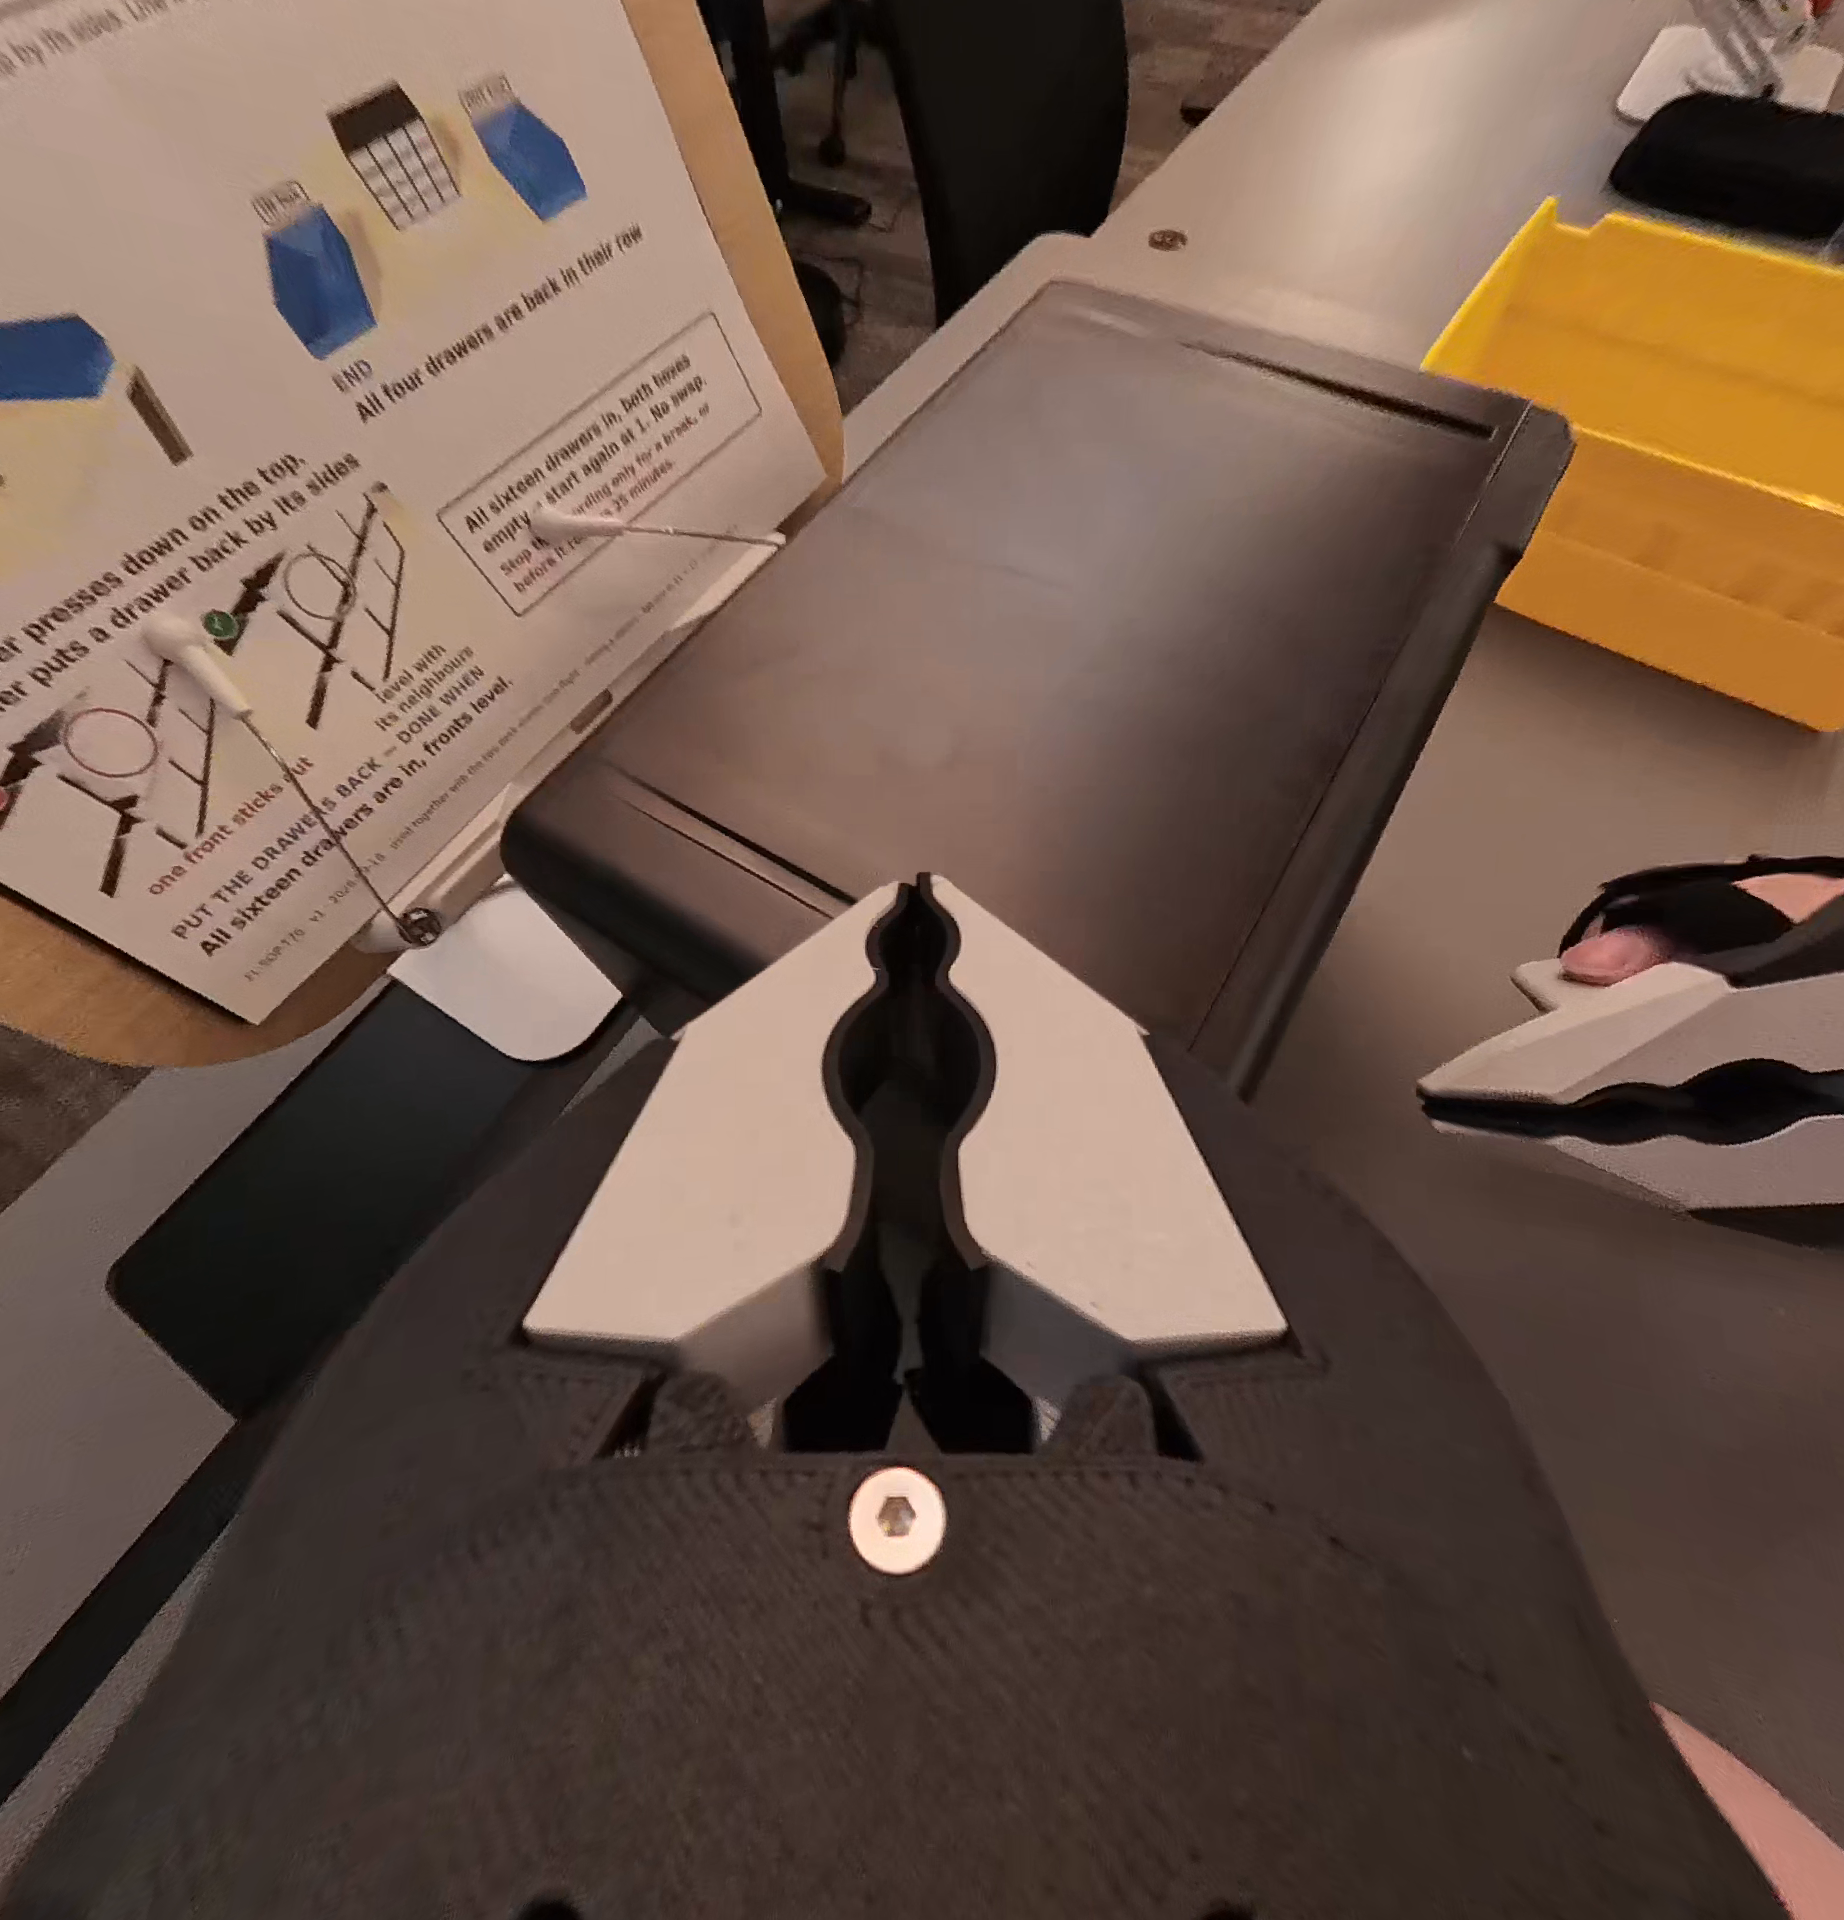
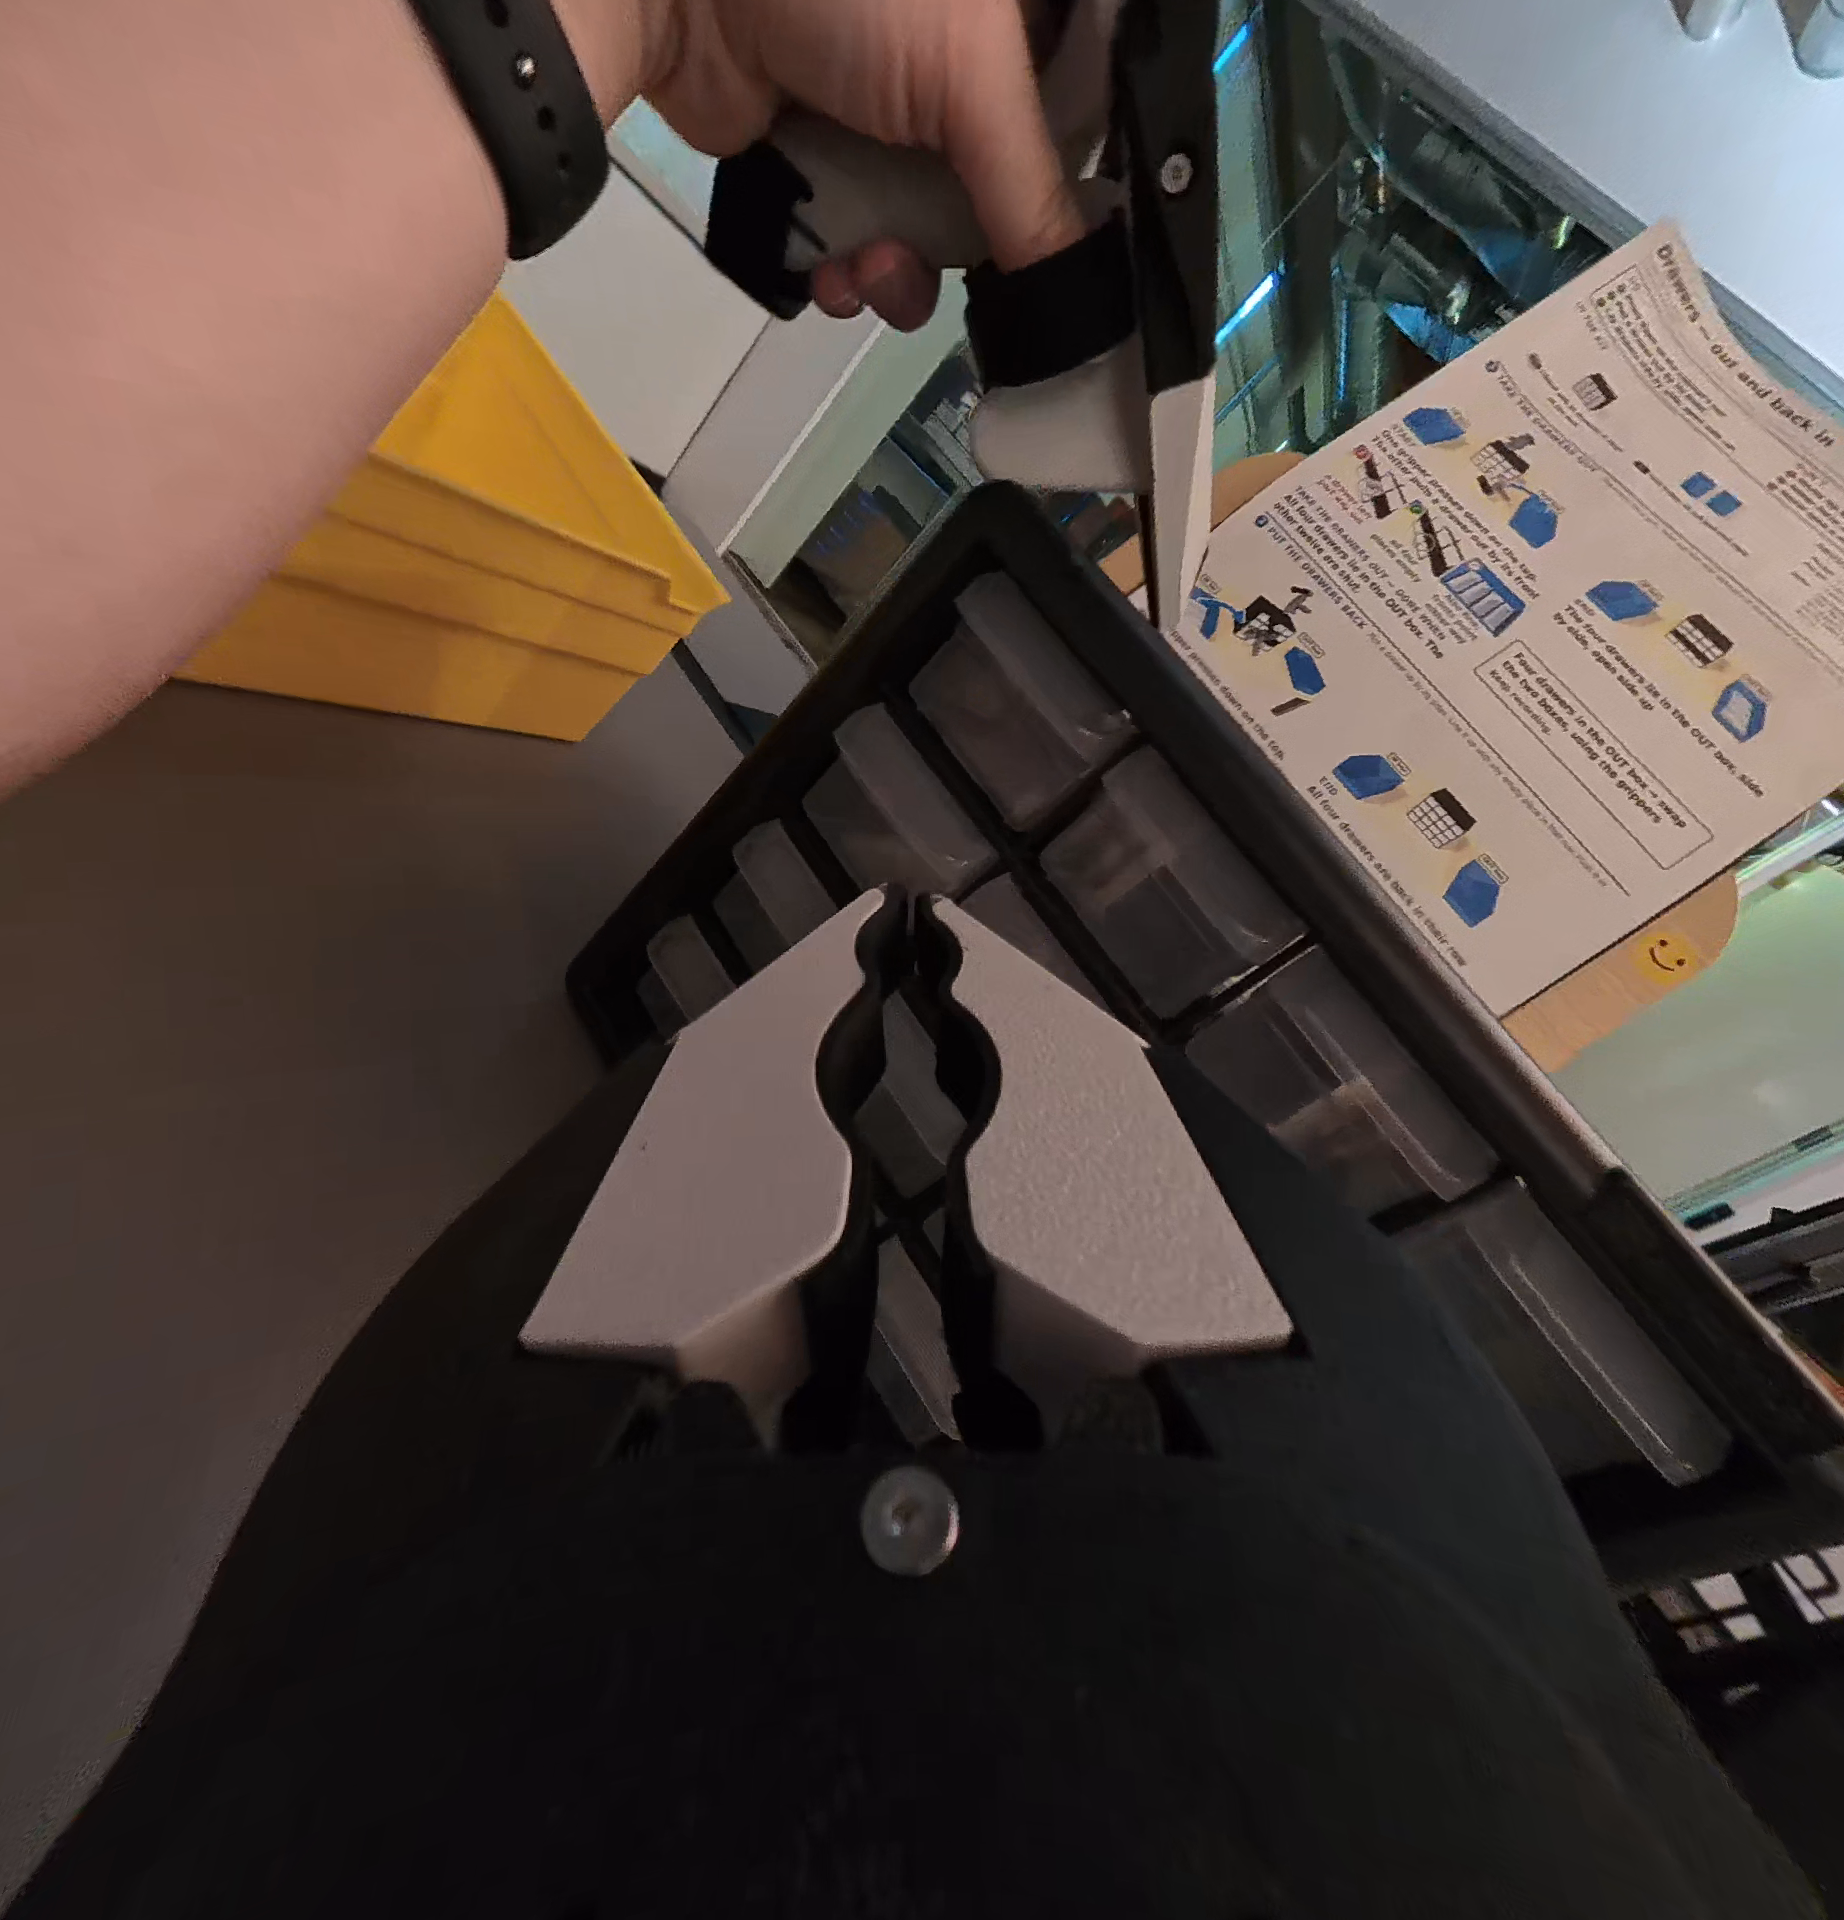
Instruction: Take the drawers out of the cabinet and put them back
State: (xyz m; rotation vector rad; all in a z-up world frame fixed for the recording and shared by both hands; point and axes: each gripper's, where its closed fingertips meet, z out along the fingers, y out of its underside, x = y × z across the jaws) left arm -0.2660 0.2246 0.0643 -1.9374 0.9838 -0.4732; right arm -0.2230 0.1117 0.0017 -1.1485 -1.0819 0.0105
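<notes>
The right hand-held gripper (image 2: 913, 914), fingers together, hides part of the cabinet (image 2: 1302, 769) drawers (image 2: 1167, 894) just ahead. The left hand-held gripper (image 1: 923, 883), also closed empty, sits over the cabinet's top.

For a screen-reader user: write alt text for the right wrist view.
The right grey two-finger gripper, nearly shut and empty, points at the clear plastic drawers of a black-framed cabinet. Above, a hand holds the left gripper against the cabinet's top edge; a yellow plastic bin and an illustrated instruction sheet flank it.
</notes>
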